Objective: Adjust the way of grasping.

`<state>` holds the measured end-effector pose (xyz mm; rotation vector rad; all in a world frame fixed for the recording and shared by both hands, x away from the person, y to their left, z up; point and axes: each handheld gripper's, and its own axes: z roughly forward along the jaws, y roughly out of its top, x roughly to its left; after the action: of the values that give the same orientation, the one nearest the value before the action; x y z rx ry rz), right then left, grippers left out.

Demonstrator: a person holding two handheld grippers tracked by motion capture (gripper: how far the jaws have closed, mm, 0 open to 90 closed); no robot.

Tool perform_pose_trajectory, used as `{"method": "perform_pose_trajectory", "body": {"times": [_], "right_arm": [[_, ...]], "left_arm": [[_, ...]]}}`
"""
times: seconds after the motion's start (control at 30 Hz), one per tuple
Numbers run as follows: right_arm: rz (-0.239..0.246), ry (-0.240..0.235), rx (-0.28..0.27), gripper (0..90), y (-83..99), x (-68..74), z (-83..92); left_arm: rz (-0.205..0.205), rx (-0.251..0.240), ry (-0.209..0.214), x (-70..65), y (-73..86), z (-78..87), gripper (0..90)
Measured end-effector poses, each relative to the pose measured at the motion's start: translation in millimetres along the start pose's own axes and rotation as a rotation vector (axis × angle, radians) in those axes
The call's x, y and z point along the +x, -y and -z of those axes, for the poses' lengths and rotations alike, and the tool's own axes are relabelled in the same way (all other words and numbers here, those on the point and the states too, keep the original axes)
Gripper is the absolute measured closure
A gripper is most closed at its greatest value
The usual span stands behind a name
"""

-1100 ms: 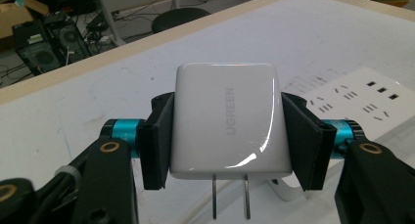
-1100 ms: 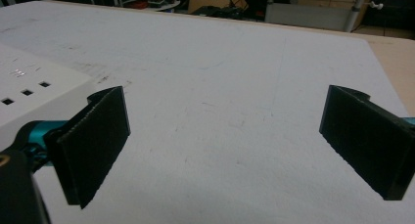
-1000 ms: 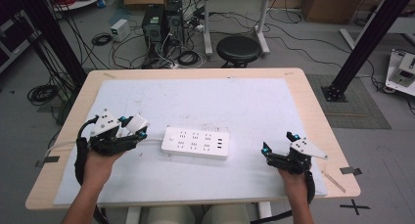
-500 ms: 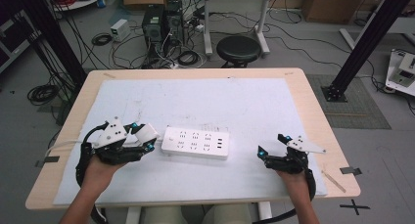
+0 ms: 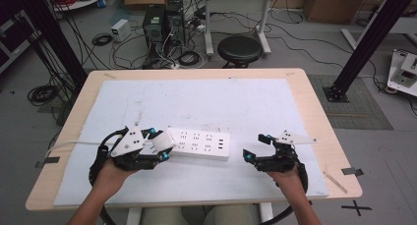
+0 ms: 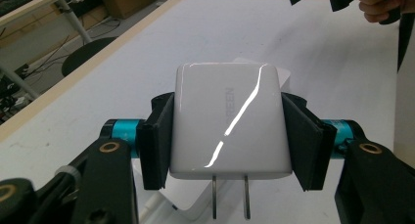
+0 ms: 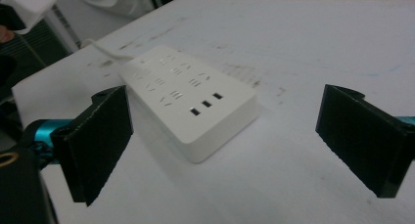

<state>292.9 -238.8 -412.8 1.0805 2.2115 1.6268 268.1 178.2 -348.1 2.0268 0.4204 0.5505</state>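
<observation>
On the white mat (image 5: pixel 206 107) that covers the table (image 5: pixel 314 102), one white power strip (image 5: pixel 198 143) lies flat with its sockets facing up, between the two grippers. The left gripper (image 6: pixel 227 131) is clamped on one white charger (image 6: pixel 229 121), a pad pressed against each side, so the two metal prongs (image 6: pixel 230 197) stick out free of the pads. Held that way, the charger looks ready to be pushed into a socket, and it hangs just over the left end of the strip. The right gripper (image 5: pixel 256 147) sits just off the right end of the strip with its jaws spread wide and nothing between them, probably so it can steady the strip while the charger goes in. The strip's white cord (image 5: pixel 74 145) runs off toward the left edge of the table.
</observation>
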Motion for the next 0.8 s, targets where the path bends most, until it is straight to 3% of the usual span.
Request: {"method": "perform_pose_trajectory", "body": {"times": [0.3, 0.33, 0.47, 0.5, 0.8], "right_arm": [[0.052, -0.068, 0.034, 6.6, -13.1, 17.0, -9.8], [0.049, -0.092, 0.04, 6.7, -15.6, 20.3, -11.7], [0.044, -0.112, 0.042, 6.6, -17.9, 23.2, -13.5], [0.038, -0.143, 0.046, 6.7, -21.0, 26.6, -15.9], [0.011, -0.206, 0.093, 6.7, -26.2, 35.0, -24.8]], "left_arm": [[-0.056, 0.017, 0.042, -12.4, -6.0, -13.4, 42.5], [-0.075, 0.024, 0.048, -14.0, -7.2, -14.8, 42.5], [-0.108, 0.031, 0.062, -18.9, -9.6, -18.3, 42.5], [-0.128, 0.037, 0.07, -21.7, -11.1, -20.4, 42.4], [-0.176, 0.046, 0.09, -29.9, -14.1, -28.3, 42.5]]}}
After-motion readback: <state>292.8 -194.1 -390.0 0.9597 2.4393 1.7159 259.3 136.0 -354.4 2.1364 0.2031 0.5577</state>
